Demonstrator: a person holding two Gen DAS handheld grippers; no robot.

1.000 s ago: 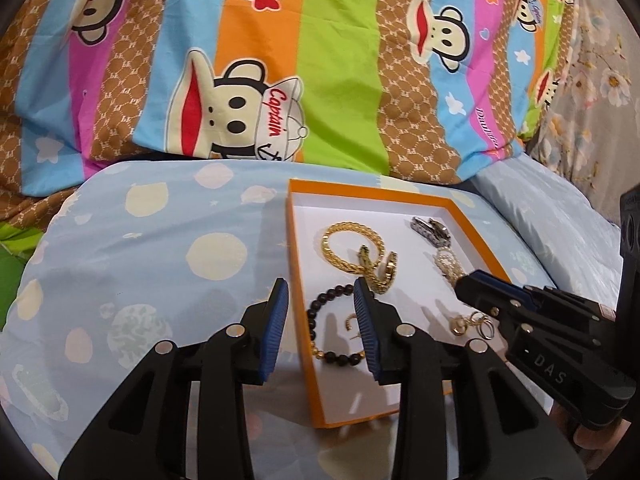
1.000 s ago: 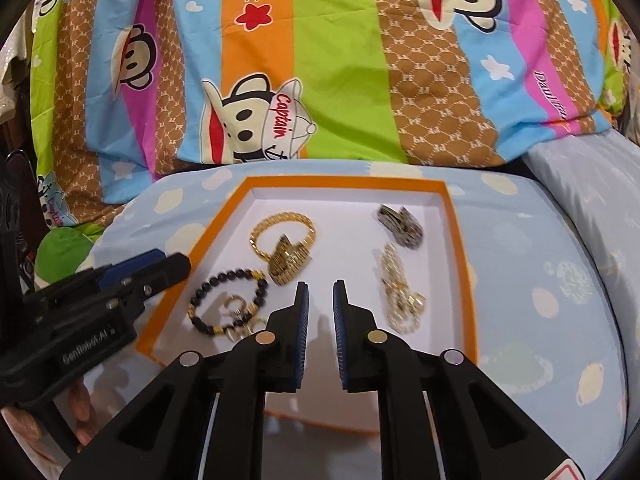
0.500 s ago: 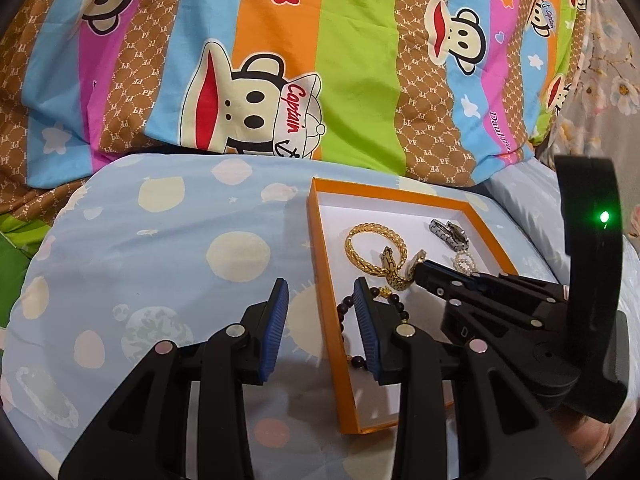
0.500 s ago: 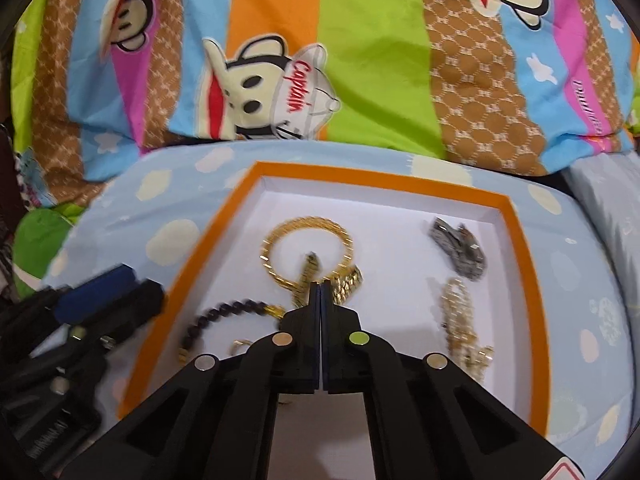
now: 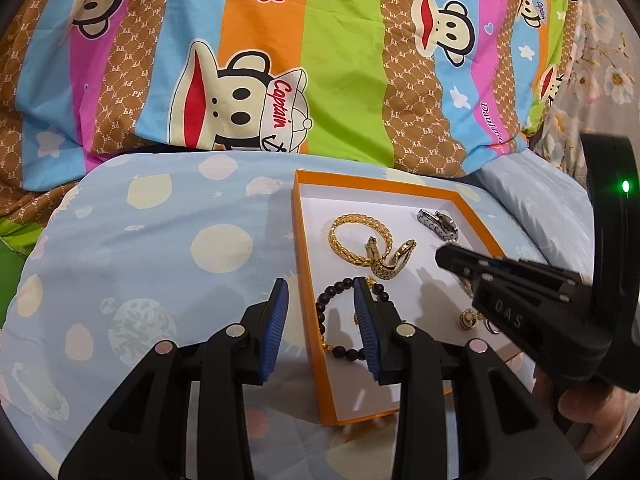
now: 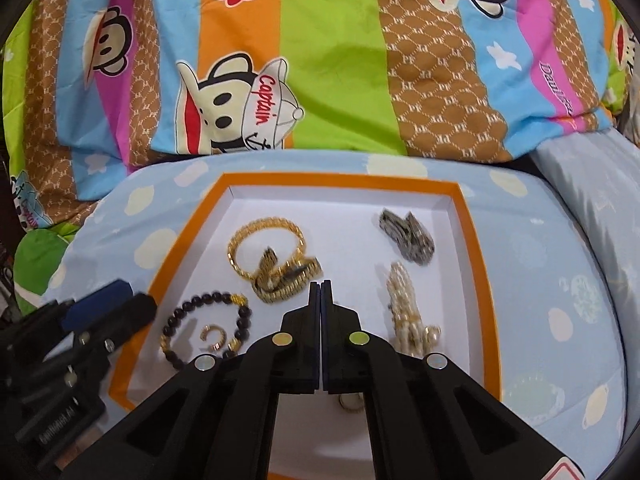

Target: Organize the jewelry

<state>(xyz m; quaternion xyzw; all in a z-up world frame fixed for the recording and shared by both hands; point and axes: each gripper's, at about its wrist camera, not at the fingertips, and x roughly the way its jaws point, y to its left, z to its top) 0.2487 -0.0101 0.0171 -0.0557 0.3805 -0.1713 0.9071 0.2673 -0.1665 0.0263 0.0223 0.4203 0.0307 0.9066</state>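
The orange-rimmed tray (image 6: 476, 248) sat on a pale blue, spotted cushion (image 5: 168, 248), and everything worth watching lay inside that tray. At the tray's far left lay the gold chain bracelet (image 6: 264, 246), with a gold watch (image 6: 286, 276) overlapping its near side. At the tray's far right was a silver watch (image 6: 406, 234), folded on itself. Nearer along the tray's right side lay a pale beaded piece with gold bits (image 6: 408, 304), bunched up. In the tray's near left part the black bead bracelet (image 6: 206, 326) formed a loop, and a small gold ring (image 6: 212, 336) lay inside that loop.

The right gripper (image 6: 321, 284) was clenched tight, its two fingers (image 6: 314, 308) pressed together with nothing visible between them, its tip hovering over the middle of the tray just on the near side of the gold watch. From the left wrist view it (image 5: 444, 256) reached in over the tray's right side, with a green light (image 5: 625, 187) glowing on its body, while small gold rings (image 5: 470, 320) on the tray floor peeked out below it.

The left gripper (image 5: 322, 308) was spread wide and held nothing. Its right finger (image 5: 366, 332) hung over the black bead bracelet (image 5: 340, 320) inside the tray, while its left finger (image 5: 276, 328) was outside the tray's left rim, over the cushion. Whether it touched the beads could not be told.

Behind the tray rose a striped bedsheet (image 6: 320, 60) printed with cartoon monkeys.
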